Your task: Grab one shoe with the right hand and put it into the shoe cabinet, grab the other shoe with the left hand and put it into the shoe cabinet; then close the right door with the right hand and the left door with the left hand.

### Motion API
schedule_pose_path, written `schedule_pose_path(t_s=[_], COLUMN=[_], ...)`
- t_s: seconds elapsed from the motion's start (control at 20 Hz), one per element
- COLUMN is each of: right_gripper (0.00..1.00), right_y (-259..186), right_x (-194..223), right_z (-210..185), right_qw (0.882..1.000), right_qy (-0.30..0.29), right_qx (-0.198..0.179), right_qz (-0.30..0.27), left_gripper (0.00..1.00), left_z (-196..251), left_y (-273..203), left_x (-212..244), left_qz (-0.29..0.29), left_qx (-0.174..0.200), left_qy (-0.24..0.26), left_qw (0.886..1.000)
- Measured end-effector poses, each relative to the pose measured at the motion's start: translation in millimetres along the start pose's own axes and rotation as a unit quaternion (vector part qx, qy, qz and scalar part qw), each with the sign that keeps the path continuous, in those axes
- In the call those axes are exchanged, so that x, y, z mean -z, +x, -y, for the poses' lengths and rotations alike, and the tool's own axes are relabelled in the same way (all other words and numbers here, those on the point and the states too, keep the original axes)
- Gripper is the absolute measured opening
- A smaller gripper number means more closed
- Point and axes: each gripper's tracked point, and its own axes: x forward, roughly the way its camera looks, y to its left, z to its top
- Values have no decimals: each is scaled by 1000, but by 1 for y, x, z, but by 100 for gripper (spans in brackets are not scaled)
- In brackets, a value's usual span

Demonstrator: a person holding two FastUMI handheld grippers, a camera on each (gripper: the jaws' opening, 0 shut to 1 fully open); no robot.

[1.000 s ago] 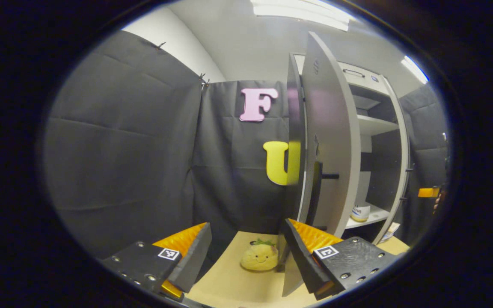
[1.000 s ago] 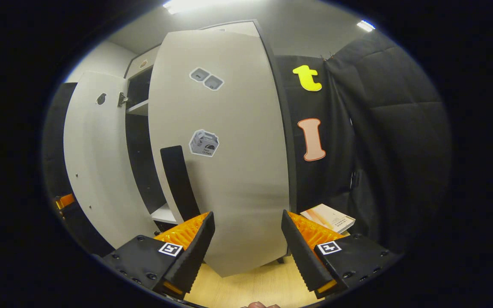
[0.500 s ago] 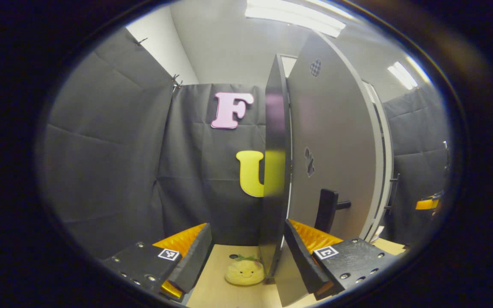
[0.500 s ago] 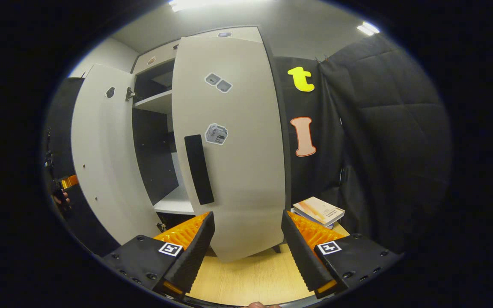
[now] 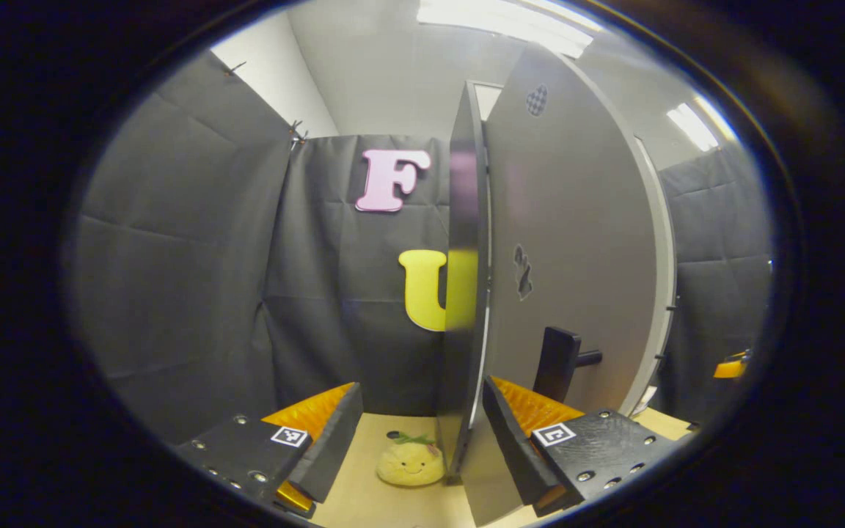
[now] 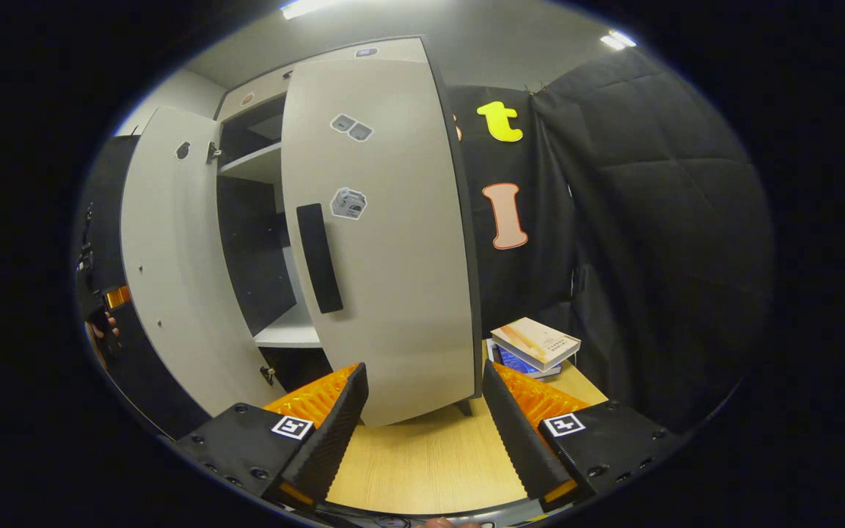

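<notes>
**Doors half swung, both grippers with fingers apart**

Left gripper view: the left gripper [image 5: 422, 440] has its fingers spread and holds nothing. The left door [image 5: 569, 242] of the shoe cabinet stands edge-on straight ahead, its long axis upright, its thin free edge rising from between the fingertips; whether the right-hand fingertip [image 5: 499, 411] touches the panel cannot be told. The door's dark handle [image 5: 558, 359] juts out just right of that finger. On the floor [image 5: 364, 499], close to the door's bottom corner, sits a yellow plush toy [image 5: 411, 463]. The shoes cannot be seen; I judge they are already inside the cabinet.

Right gripper view: the right gripper [image 6: 422, 429] is likewise spread and empty, clear of the right door [image 6: 393, 242], which hangs partly open ahead and a little to the left (its bottom edge lies just beyond the fingertips). Its dark handle [image 6: 318, 257] runs upright near the free edge. Between the doors, the cabinet's shelves [image 6: 287, 336] are visible. A stack of books [image 6: 536, 345] lies on the floor by the cabinet's right-hand bottom corner.

The closing turns on each door's face lying ahead of its own gripper: a forward push should shut it, the left hand seeming nearer its panel.
</notes>
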Motion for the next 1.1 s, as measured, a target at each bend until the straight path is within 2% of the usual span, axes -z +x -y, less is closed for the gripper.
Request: schedule_pose_path(t_s=[0.2,0.45,0.55,0.75,0.95,1.1], right_gripper=[99,98,98,98,98,98], right_y=[27,48,57,75,77,74], right_x=[6,2,7,19,16,10], right_z=[35,71,79,89,89,89], right_qw=[1000,1000,1000,999,997,994], right_qy=[20,-1,-11,-18,-40,-87], right_qx=[2,-2,-13,-38,-70,-69], right_qz=[-8,2,-7,-22,-21,-12], left_gripper=[93,94,95,95,93,94], left_z=[44,102,133,200,214,218], left_y=[0,2,8,39,48,45], left_x=[0,-2,0,4,7,10], left_qz=[-7,-16,-11,8,26,21], left_qx=[-6,-76,-77,-70,-126,-114], left_qy=[9,18,3,-71,-76,-87], left_qw=[1000,997,997,995,989,989])
